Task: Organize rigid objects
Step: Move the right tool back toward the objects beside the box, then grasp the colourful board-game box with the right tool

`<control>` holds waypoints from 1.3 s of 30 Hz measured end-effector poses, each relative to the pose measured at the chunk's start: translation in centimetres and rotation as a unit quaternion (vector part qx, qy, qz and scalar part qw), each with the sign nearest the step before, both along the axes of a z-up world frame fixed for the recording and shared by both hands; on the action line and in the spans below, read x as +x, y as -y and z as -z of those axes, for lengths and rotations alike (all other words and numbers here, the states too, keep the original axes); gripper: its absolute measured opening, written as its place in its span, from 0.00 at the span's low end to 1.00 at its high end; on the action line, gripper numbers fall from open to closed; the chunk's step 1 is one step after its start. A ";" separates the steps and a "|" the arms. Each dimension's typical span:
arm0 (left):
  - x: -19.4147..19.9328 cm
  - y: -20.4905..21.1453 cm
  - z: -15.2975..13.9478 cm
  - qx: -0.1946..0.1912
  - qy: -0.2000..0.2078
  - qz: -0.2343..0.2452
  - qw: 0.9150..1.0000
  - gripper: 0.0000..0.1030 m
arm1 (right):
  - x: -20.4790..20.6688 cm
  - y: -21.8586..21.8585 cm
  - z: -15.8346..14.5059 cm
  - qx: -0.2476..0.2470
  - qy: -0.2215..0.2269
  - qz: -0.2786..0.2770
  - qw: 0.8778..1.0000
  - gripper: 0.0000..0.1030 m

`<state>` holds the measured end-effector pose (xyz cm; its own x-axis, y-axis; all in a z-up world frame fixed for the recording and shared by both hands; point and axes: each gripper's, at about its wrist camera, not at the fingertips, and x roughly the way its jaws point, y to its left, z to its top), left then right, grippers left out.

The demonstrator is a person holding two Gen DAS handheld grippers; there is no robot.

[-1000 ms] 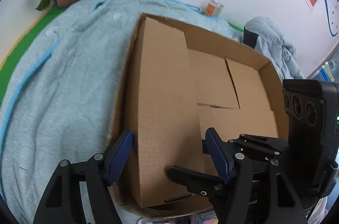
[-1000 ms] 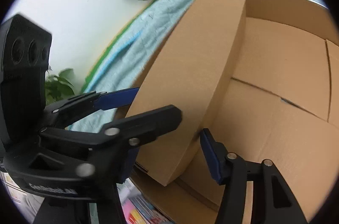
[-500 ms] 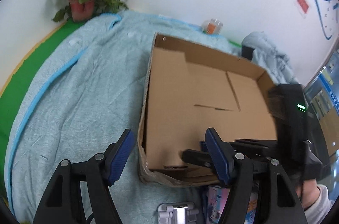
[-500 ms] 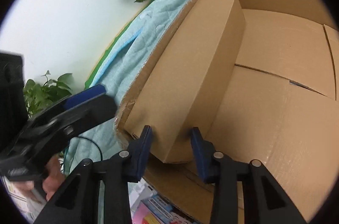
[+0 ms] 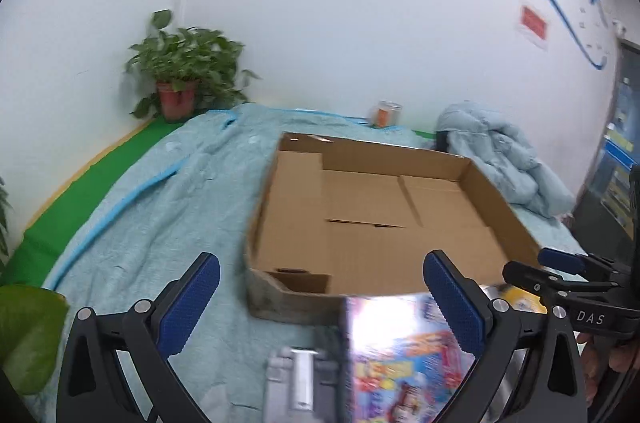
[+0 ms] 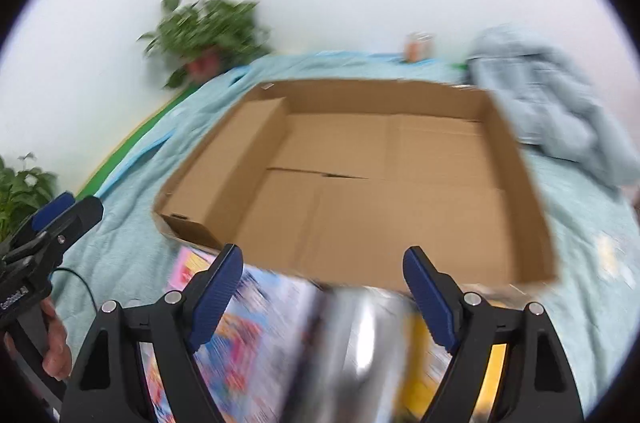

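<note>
Quilted blue cover (image 5: 160, 207) under it all, and on it the task's thing: the shallow cardboard tray (image 6: 516, 159), our landmark. A long cardboard box (image 6: 240, 151) lies inside along its left wall, placed. We've just let both sets of jaws spread: left gripper (image 5: 320, 303) and right gripper (image 6: 324, 287) hang before the tray's near edge, fingers apart, nothing between them. Next pick, we'd guess, is the colourful boxes (image 5: 400, 351) just in front of that edge, blurred; it needs a square approach.

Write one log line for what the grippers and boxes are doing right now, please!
left gripper: open, empty | right gripper: open, empty | small box: inside big box, left wall | colorful boxes: outside, near edge
</note>
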<state>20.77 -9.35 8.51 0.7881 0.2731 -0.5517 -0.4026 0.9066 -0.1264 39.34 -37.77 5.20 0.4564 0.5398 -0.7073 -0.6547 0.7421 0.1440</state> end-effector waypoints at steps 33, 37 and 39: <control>-6.9 11.6 3.2 0.024 -0.022 -0.011 0.999 1.00 | -8.5 9.4 2.3 0.064 0.044 -0.030 0.997 0.95; -6.8 9.3 3.1 -0.014 -0.022 -0.001 1.000 1.00 | -9.9 9.1 2.4 0.086 0.053 -0.085 0.991 0.95; -6.7 9.1 3.1 -0.025 -0.027 0.007 0.999 1.00 | -10.6 8.8 2.2 0.101 0.051 -0.110 0.988 0.95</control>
<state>14.12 -18.44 5.36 0.7602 0.2325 -0.6067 -0.3968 0.9055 -0.1502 28.70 -46.61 2.97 0.3766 0.7587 -0.5315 -0.8155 0.5438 0.1984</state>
